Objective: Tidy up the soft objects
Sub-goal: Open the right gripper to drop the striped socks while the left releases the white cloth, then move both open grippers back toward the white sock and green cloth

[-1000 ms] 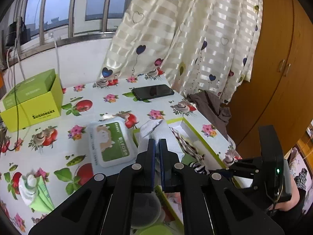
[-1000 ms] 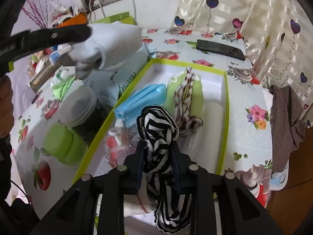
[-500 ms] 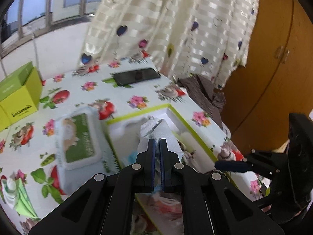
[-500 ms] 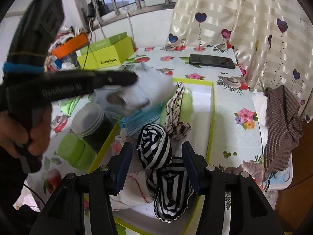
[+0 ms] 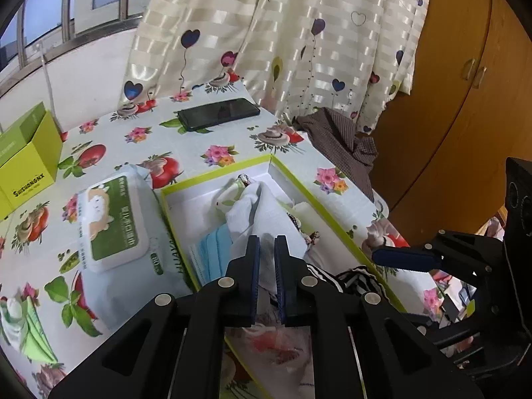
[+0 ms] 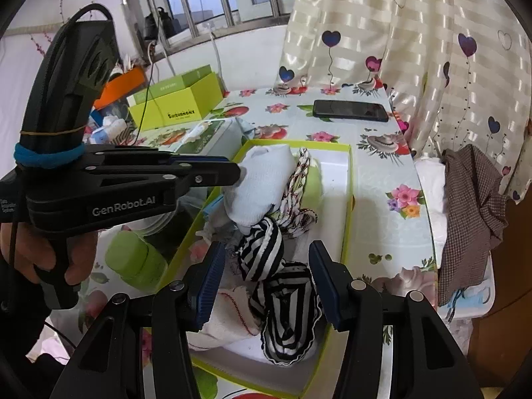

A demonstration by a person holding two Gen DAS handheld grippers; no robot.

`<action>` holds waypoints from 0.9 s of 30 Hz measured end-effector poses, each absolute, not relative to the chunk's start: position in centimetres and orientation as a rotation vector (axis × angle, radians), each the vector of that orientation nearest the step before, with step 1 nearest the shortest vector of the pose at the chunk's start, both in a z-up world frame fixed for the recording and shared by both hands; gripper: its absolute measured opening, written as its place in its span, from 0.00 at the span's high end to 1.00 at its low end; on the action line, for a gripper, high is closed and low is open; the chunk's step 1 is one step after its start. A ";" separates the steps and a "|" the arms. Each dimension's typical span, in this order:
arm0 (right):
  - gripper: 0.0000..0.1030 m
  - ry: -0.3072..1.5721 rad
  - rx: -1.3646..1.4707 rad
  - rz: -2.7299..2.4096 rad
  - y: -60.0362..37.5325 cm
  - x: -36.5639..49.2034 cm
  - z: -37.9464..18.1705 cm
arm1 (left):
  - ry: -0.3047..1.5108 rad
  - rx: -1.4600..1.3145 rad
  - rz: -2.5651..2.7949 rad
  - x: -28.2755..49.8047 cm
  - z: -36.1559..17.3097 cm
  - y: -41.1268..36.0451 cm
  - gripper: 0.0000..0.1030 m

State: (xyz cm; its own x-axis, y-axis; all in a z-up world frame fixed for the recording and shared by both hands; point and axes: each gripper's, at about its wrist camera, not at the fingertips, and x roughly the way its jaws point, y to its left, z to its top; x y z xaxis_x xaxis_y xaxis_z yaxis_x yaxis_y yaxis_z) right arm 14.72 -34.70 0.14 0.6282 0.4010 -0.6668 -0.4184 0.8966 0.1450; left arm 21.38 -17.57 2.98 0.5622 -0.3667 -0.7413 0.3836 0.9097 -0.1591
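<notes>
Your left gripper [image 6: 237,174] clamps the white knitted sock [image 6: 262,183] over the lime-rimmed cardboard tray [image 6: 349,179] (several soft pieces already inside); release it. The right gripper [image 6: 266,279] stands apart, empty.

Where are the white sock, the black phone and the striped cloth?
white sock [image 6: 262,179]: right wrist view, its middle.
black phone [image 6: 350,110]: right wrist view, screen centre.
striped cloth [image 6: 261,254]: right wrist view, upper bunched part.

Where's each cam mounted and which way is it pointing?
Left wrist: rides the left gripper, looking along its jaws, closed on the white sock, down into the green-rimmed box; the right gripper shows at right.
Right wrist: rides the right gripper, jaws open over the striped cloth in the box; the left gripper and the person's hand show at left.
Shared: box, sock, phone.
</notes>
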 end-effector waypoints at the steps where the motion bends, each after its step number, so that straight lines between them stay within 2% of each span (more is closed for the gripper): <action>1: 0.49 0.754 -0.027 0.466 -34.7 14.5 0.4 | 0.865 0.014 -0.441 21.1 3.2 -17.4 0.91; 27: 0.38 0.720 -0.087 0.438 -30.5 10.3 4.1 | 0.756 -0.081 -0.376 13.6 6.8 -10.6 0.90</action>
